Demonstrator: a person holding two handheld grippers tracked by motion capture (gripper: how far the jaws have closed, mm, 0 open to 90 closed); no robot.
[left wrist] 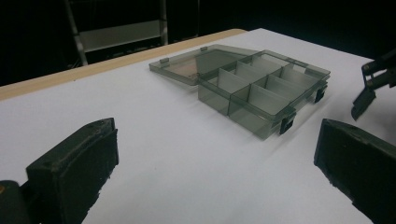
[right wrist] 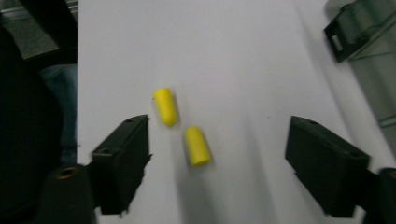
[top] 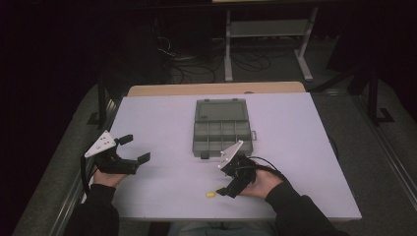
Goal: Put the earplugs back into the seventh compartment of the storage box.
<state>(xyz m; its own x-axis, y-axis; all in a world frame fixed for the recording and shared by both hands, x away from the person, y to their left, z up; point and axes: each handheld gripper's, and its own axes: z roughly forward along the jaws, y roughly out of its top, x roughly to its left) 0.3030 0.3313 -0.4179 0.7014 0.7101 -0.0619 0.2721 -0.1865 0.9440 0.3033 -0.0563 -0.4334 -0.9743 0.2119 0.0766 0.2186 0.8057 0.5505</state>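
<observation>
Two yellow foam earplugs lie on the white table, seen as one small yellow spot near the front edge in the high view. My right gripper hovers over them, open, with the nearer plug between its jaws and untouched; in the high view this gripper points down and left. A grey clear compartment box sits mid-table, lid folded back and its compartments looking empty. My left gripper is held open at the left, facing the box, nothing in it.
The white table top ends in a wooden strip at the back. Beyond it stand a metal frame and floor cables. The box's latches show at the right gripper view's upper right. The person's sleeves enter from the bottom.
</observation>
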